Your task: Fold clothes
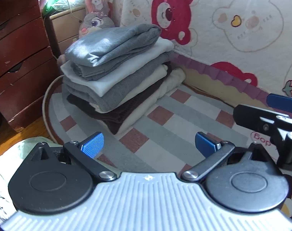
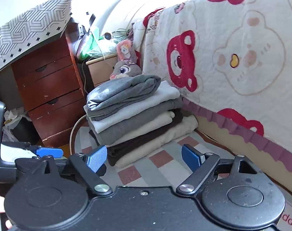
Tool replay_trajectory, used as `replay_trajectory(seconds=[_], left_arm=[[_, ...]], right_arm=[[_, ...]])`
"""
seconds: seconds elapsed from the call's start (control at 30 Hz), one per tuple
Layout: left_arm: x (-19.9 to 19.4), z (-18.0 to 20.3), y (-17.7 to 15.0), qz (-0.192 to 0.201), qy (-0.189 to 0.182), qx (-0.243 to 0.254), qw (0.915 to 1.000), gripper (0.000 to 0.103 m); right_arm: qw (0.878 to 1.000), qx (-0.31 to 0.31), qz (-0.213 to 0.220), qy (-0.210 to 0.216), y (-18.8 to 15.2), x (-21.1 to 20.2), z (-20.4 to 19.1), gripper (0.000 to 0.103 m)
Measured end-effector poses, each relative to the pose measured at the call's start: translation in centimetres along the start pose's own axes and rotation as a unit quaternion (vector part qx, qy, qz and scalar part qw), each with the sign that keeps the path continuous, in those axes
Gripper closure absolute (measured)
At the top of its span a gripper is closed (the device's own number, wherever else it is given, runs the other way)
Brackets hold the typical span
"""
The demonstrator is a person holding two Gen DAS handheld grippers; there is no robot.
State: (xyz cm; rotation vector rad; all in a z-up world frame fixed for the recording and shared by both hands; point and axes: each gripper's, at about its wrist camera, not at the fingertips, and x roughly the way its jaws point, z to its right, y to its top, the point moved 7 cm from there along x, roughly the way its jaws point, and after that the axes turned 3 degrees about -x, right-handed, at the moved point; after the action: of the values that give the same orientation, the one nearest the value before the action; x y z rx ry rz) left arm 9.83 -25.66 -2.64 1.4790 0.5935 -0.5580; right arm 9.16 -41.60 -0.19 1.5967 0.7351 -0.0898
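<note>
A stack of several folded clothes (image 1: 117,73) (image 2: 134,115) stands on the striped rug, against the bed's side. A grey garment (image 1: 111,44) (image 2: 123,92) lies folded on top, with white, grey, cream and dark brown layers beneath. My left gripper (image 1: 148,144) hovers open over the rug, in front of the stack, with nothing between its blue pads. My right gripper (image 2: 144,157) is also open and empty, a little short of the stack's base. One blue pad (image 1: 282,100) of the right gripper shows at the left wrist view's right edge. A left gripper pad (image 2: 48,152) shows at the right wrist view's left.
A dark wooden chest of drawers (image 1: 17,57) (image 2: 49,96) stands left of the stack. The bed with a bear-print quilt (image 1: 232,28) (image 2: 232,61) rises on the right. A plush rabbit (image 1: 96,21) sits behind the stack. Pale fabric (image 1: 3,163) lies by my left gripper.
</note>
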Motion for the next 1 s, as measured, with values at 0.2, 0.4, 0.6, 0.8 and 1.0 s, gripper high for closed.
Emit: replay_trajectory(seconds=[0.2,0.4,0.6,0.8,1.0], left_arm=[[0.6,0.8,-1.0,-0.014,-0.012,-0.008,0.9998,0.000],[0.5,1.4,-1.0,-0.007,-0.004,0.009,0.9999,0.000],[0.6,1.7,-1.1,-0.009,-0.004,0.013,0.9999,0.000],[1.0,1.9,-1.4,-0.016,-0.006,0.011,0.9998,0.000],[1.1,2.2,-1.7,-0.020,-0.003,0.015,0.9997,0.000]], right_arm=[[0.999,0.013,-0.032,-0.014,-0.7,0.4,-0.1,0.015],[0.999,0.011,-0.036,-0.021,-1.0,0.2,-0.3,0.015],[0.999,0.017,-0.039,-0.031,-1.1,-0.3,0.1,0.015],[0.998,0.013,-0.048,-0.042,-1.3,-0.3,0.1,0.015],[0.998,0.011,-0.053,-0.043,-1.4,-0.2,0.2,0.015]])
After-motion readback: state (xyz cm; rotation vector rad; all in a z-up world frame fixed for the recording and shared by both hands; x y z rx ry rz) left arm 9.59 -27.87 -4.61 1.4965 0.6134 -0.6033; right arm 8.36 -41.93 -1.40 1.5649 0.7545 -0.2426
